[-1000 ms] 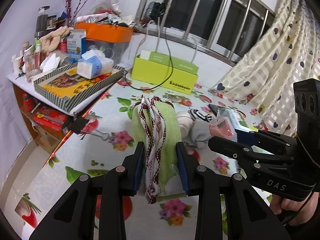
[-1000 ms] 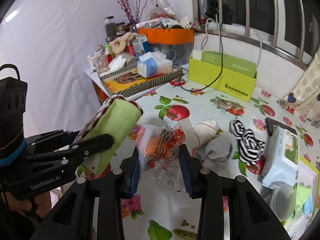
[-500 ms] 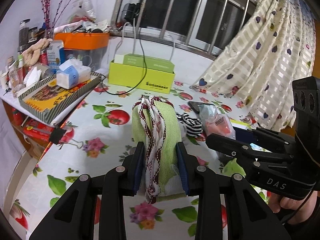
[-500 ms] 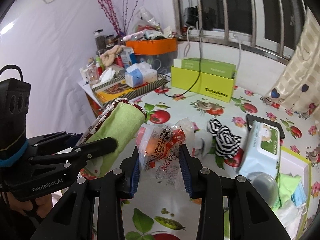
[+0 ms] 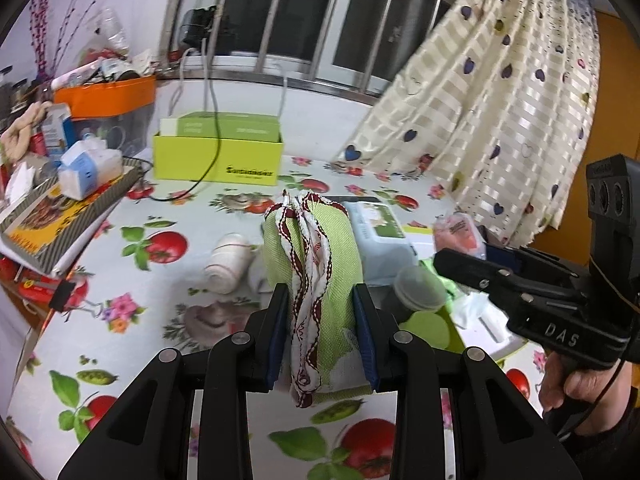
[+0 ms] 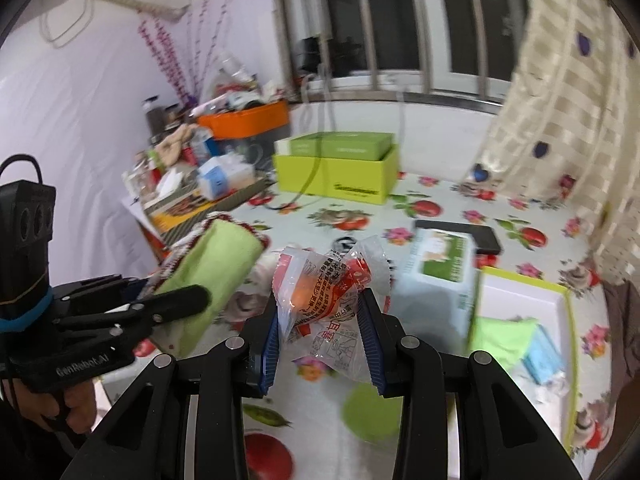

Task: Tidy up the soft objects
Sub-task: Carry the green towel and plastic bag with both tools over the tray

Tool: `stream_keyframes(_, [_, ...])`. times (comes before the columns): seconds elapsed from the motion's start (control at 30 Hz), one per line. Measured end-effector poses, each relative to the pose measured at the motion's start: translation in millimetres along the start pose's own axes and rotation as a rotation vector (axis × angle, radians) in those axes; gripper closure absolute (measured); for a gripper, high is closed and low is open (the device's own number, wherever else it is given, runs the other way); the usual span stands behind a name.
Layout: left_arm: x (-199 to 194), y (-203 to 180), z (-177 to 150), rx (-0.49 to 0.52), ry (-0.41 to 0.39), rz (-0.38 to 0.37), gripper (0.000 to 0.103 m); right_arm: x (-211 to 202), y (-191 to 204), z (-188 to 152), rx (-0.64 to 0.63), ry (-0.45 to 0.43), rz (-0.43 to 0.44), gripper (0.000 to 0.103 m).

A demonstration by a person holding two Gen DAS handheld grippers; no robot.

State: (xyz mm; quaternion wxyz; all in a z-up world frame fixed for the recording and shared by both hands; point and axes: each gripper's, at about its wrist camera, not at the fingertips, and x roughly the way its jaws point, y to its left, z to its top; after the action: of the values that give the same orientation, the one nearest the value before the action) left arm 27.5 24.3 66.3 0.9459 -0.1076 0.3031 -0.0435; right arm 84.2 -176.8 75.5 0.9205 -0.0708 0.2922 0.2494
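Both tongs loaded: left gripper (image 5: 320,336) clamped on rolled green cloth (image 5: 316,256), right gripper (image 6: 320,340) pinching crinkly snack packet (image 6: 328,292), both carried clear above tablecloth, likely toward white tray (image 6: 520,292) at 3 o'clock.

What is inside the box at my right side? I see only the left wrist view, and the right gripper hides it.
Observer: The right wrist view shows the white box with green rim open; a folded green cloth lies inside.
Operator: Anything else in it?
Observer: A light blue packet lies beside the cloth, to its right.
Operator: What does the right gripper hold?
Observer: The right gripper has its jaws shut on a clear snack packet with red print.
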Motion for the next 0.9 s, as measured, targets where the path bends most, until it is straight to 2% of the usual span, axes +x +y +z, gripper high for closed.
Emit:
stream_keyframes(0.27, [6,-14,8,0.002,-0.001,-0.003,0.07,-33,-66,-15,0.098,-0.03,-0.12,0.068])
stream_keyframes(0.57, [25,-55,13,0.059,0.027,-0.069,0.07,-58,-130,-44,0.185,-0.01,-0.239,0.068])
stream_keyframes(0.73, [36,-83,12,0.101,0.05,-0.114,0.07,-55,-143,-61,0.169,0.047,-0.253,0.068])
stream_keyframes(0.9, [49,-113,5,0.148,0.093,-0.174,0.07,-38,-144,-83,0.144,0.126,-0.22,0.068])
